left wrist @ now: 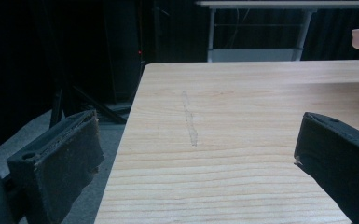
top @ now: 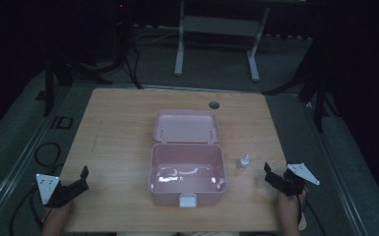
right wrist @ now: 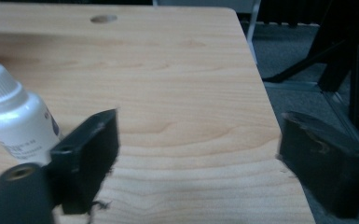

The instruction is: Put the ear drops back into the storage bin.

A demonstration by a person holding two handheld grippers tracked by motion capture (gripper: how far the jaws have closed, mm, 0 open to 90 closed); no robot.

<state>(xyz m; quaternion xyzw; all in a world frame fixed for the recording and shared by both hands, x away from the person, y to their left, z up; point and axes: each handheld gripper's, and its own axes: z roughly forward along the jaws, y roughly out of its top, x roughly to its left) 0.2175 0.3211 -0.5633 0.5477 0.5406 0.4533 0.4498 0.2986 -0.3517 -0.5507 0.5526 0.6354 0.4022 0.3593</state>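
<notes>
1. The small white plastic dropper bottle [top: 243, 162] stands upright on the light wooden table [top: 123, 128], just to the right of the open pink plastic box [top: 187, 173].
2. The right gripper [top: 267, 170] hovers near the bottle, jaws wide apart, with nothing between them.
3. The left gripper [top: 84, 175] is at the table's left edge, well apart from the box, jaws also apart and empty.
4. The box's lid [top: 187, 126] lies back behind it; the inside seems empty, but the reflections make it hard to tell.

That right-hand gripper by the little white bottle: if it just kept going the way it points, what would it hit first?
Probably nothing. The right gripper, jaws open, aims across bare table; the white bottle sits just left of its left jaw, so it might only brush that.
</notes>
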